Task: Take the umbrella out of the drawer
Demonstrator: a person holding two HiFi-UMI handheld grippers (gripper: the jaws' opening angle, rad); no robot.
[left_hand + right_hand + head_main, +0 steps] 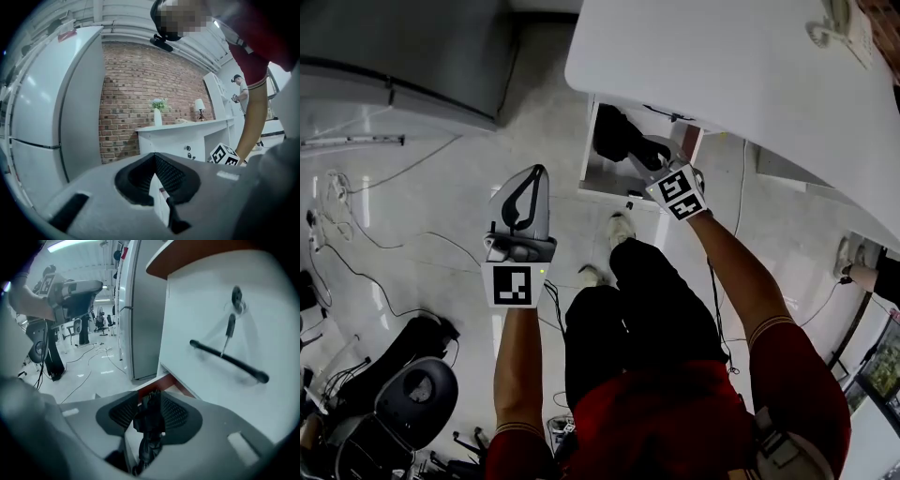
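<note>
A folded black umbrella [619, 139] lies in an open white drawer [589, 155] under the white desk [722, 66]. My right gripper [659, 157] reaches down into the drawer's near right corner. In the right gripper view the umbrella [150, 420] fills the narrow gap of my right gripper [151, 397]; its jaws stand a little apart and I see no pad pressing on it. My left gripper [541, 172] hangs over the floor left of the drawer, tips together, holding nothing. In its own view my left gripper [153, 159] points level at a white cabinet.
Beside the drawer stands a white front with a black bar handle [229, 359] and a key above it. A grey fridge [403, 56] is at the left. Cables [356, 234] and an office chair [412, 394] lie on the floor. My shoes [619, 230] are by the drawer.
</note>
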